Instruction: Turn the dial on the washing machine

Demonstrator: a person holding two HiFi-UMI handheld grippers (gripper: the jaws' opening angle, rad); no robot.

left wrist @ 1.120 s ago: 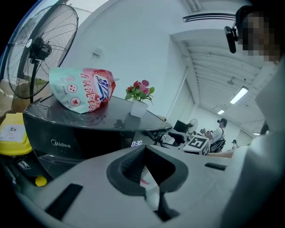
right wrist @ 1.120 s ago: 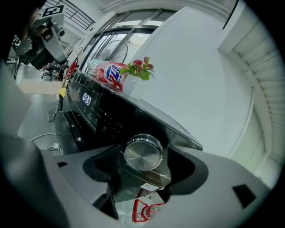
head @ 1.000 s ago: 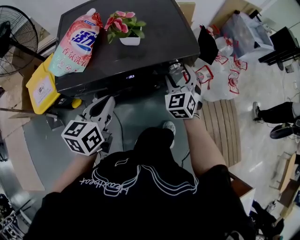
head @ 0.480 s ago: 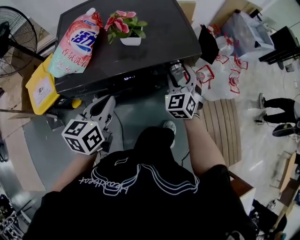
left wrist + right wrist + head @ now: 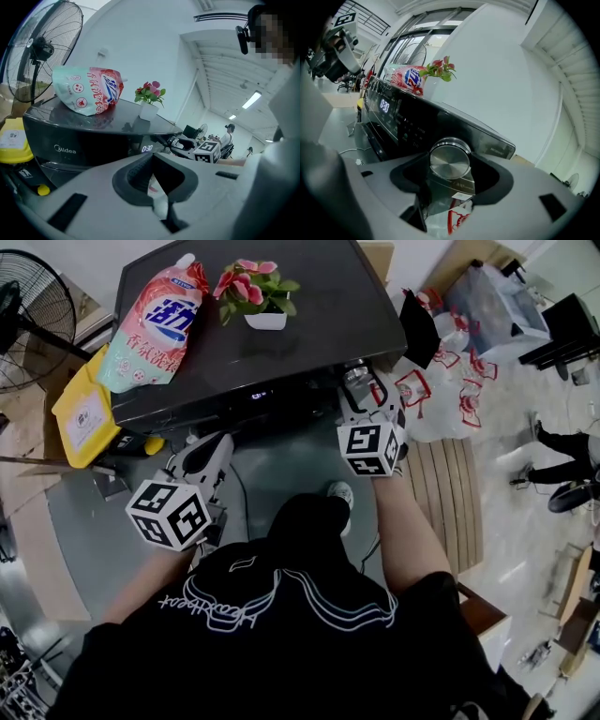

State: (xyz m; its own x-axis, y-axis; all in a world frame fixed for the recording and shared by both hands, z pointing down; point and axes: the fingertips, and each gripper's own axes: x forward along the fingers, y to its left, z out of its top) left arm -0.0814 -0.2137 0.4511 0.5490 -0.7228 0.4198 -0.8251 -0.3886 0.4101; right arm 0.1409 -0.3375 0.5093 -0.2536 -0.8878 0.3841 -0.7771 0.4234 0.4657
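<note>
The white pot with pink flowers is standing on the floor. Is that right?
Not quite. The white pot with pink flowers is standing on top of the washing machine, not on the floor. It sits next to the detergent pouch. The head view shows it.
</note>
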